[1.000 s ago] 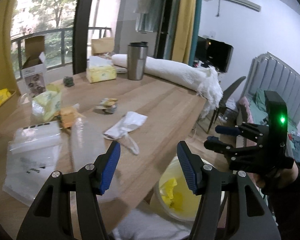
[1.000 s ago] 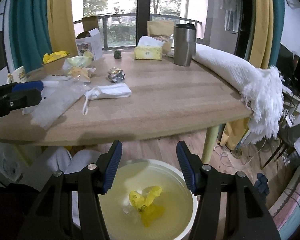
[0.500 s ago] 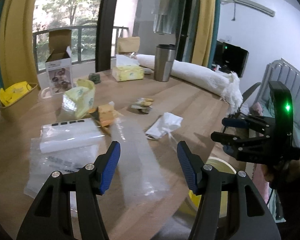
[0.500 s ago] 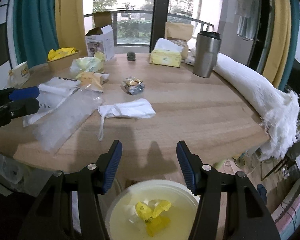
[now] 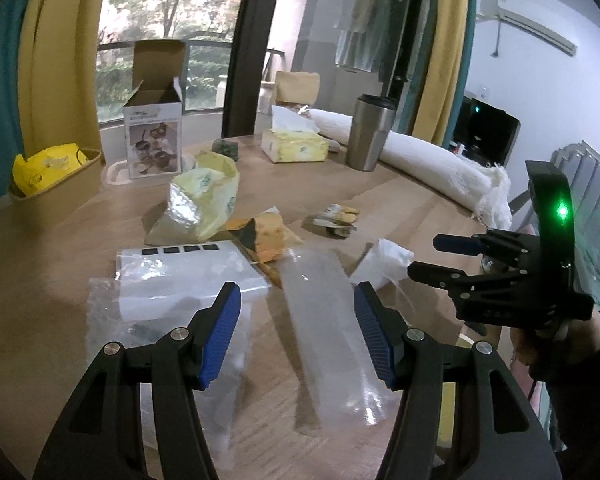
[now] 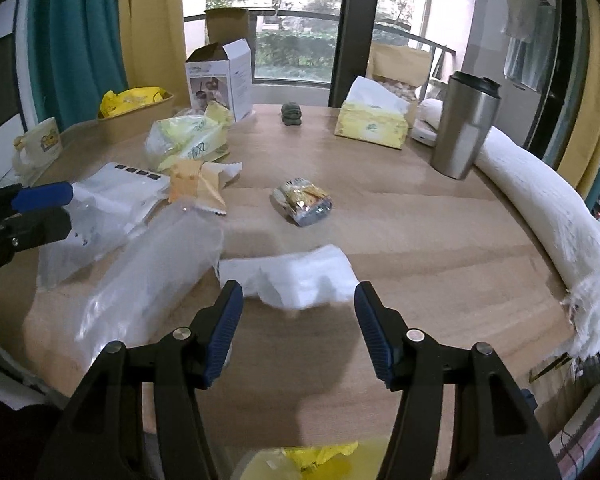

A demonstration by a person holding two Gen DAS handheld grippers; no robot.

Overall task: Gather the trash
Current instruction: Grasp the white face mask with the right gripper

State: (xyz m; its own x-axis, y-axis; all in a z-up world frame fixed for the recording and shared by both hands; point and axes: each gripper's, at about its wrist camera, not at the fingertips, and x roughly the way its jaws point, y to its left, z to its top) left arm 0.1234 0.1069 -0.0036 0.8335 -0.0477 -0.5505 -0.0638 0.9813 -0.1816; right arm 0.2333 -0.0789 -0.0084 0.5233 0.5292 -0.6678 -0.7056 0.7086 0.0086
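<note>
On the counter (image 6: 400, 240), trash lies spread near the front edge. Left gripper (image 5: 298, 334) hovers over a long clear bag (image 5: 324, 320), jaws apart, nothing btwn them, pads not touching it. Right gripper (image 6: 298, 330) hangs over the front edge, jaws opening, nothing clamped; a crumpled white bag (image 6: 300, 276) lies just past its tips. In left view the right gripper (image 5: 444, 258) shows at right, held in a hand (image 5: 556, 344).

Clear bag lies lengthwise w/ a white flat pack (image 5: 188, 276) just beside it on the left. An orange wrapper (image 5: 266, 236) sits behind those, a yellow-green pouch (image 5: 202, 200) further back. A small foil snack pack (image 6: 302, 202) sits alone mid-counter, well apart from the rest. Bin (image 6: 300, 460) w/ yellow liner shows below the front edge, only partly in view.

At the back: open box (image 6: 220, 76), tissue pack (image 6: 370, 120), steel tumbler (image 6: 466, 124). A white towel roll (image 6: 540, 208) runs along the right side.
</note>
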